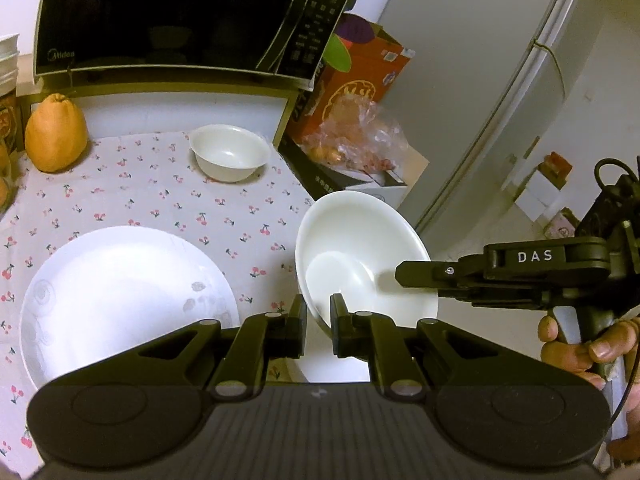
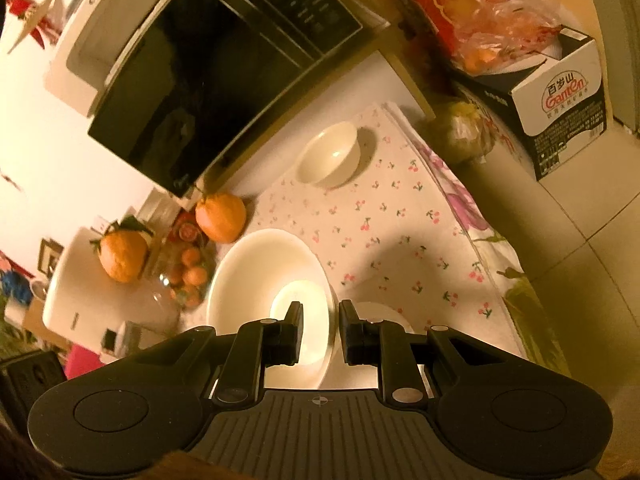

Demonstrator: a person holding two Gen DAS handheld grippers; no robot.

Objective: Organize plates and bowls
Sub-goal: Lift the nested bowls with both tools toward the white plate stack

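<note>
A wide white bowl point(image 1: 360, 248) hangs tilted above the table's right edge. My left gripper point(image 1: 318, 320) is shut on its near rim. My right gripper point(image 1: 404, 272) comes in from the right over the bowl's far side; in the right wrist view the gripper point(image 2: 320, 328) straddles the bowl's rim point(image 2: 256, 276), jaws narrow. A large white plate point(image 1: 120, 300) lies on the cherry-print cloth at front left. A small white bowl point(image 1: 230, 156) stands at the back; it also shows in the right wrist view point(image 2: 330, 156).
A black microwave point(image 1: 168, 16) sits on a shelf over the table's back. A pomelo point(image 1: 56, 140) stands at back left. A red box point(image 1: 360, 76) and a bag of fruit point(image 1: 356, 140) sit right of the table, a fridge point(image 1: 500, 100) beyond.
</note>
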